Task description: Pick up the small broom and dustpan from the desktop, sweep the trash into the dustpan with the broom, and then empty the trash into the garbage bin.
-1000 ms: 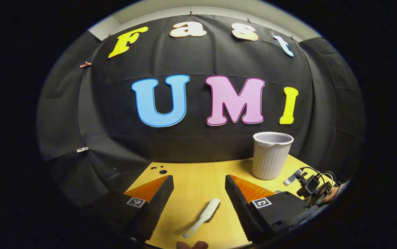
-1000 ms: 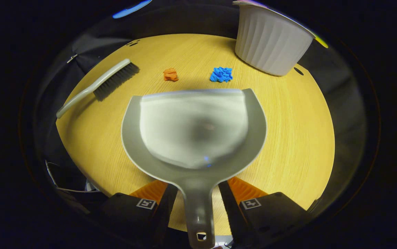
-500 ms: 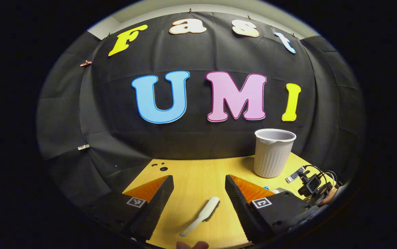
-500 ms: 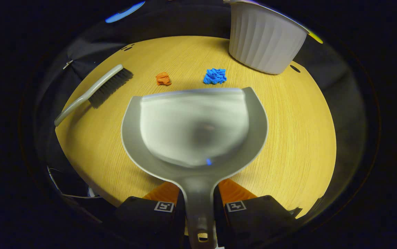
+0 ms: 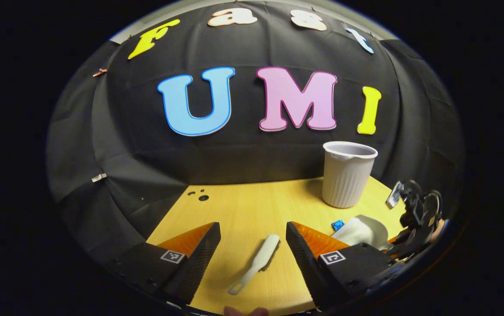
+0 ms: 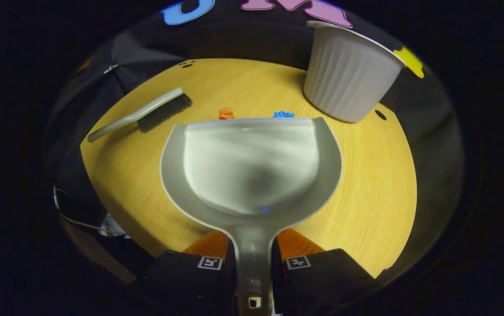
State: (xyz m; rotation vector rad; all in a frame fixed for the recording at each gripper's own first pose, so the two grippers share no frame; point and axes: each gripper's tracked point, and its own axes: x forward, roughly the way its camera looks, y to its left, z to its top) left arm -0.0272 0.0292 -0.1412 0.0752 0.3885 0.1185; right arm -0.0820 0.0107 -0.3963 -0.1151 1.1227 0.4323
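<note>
Yellow wood-grain desk [image 6: 366, 193] carries everything. In the right gripper view the right gripper [image 6: 253, 263] has both fingers pressed against the handle of the pale grey dustpan [image 6: 252, 166], which fans out toward 12 o'clock with its front lip just short of two scraps of trash: an orange scrap [image 6: 225, 113] at about 11 o'clock of the pan and a blue scrap [image 6: 283, 114] at about 1 o'clock, both partly hidden behind the lip. Whether the pan touches the desk I cannot tell. Off at 10 o'clock lies the broom [image 6: 146, 115], bristles dark, pale handle running down toward 8 o'clock, well apart from the pan. At 1 o'clock stands the ribbed white bin [image 6: 350, 74], upright, near the far edge of the desk and close to the blue scrap. In the left gripper view the left gripper [image 5: 253, 254] hangs above the desk with its jaws wide and nothing between them but the broom [image 5: 258, 263] lying on the wood below, brush end toward 1 o'clock, handle end toward 7 o'clock. The bin [image 5: 348, 173] stands at 2 o'clock. At 3 o'clock the dustpan [image 5: 361, 230] shows pale beside the blue scrap [image 5: 337, 225], with the right gripper [image 5: 414, 219] and its cables behind it.
</note>
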